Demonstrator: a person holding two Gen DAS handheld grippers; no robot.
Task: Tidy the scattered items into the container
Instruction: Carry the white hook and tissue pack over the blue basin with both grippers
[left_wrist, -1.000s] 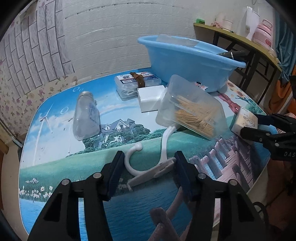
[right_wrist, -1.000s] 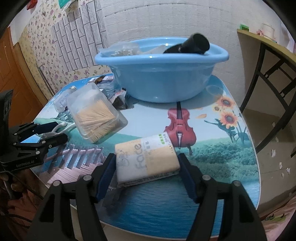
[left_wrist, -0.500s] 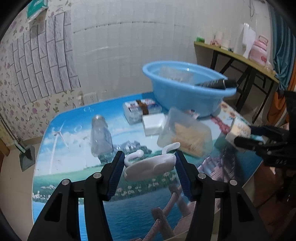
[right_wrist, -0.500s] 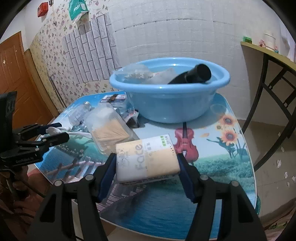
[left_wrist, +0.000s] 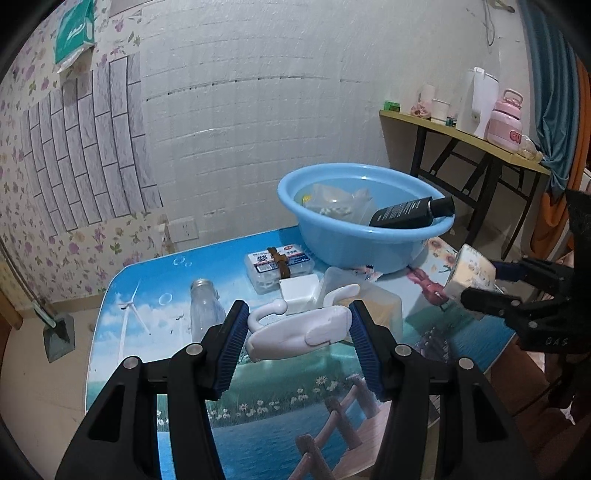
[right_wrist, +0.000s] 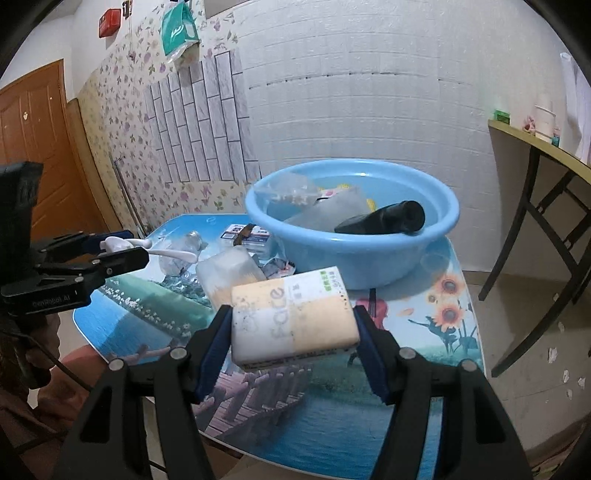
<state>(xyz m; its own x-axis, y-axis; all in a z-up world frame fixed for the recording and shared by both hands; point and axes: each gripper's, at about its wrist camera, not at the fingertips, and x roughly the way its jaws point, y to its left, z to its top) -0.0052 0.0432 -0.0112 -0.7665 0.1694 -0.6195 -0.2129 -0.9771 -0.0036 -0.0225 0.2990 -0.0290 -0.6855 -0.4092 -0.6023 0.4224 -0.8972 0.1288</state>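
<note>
Both loads hang clear of the counter (left_wrist: 122, 295), presumably so they clear the rim of the blue basin (right_wrist: 351, 266) at the far side. The left tongs (left_wrist: 295, 328) clench a white double hook (left_wrist: 295, 332); the right tongs (right_wrist: 293, 325) squeeze a tissue pack (right_wrist: 291, 317) across its width.

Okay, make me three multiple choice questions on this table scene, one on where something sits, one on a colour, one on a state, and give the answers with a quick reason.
1. Where is the black bottle?
A. in the basin
B. on the floor
C. on the side shelf

2. What colour is the basin?
A. red
B. light blue
C. green

3. What does the right gripper hold?
A. nothing
B. a glass jar
C. a tissue pack

Answers:
1 A, it leans on the basin's rim, its base inside.
2 B, its wall is light blue in both views.
3 C, the tissue pack sits clamped between its pads, off the table.
</note>
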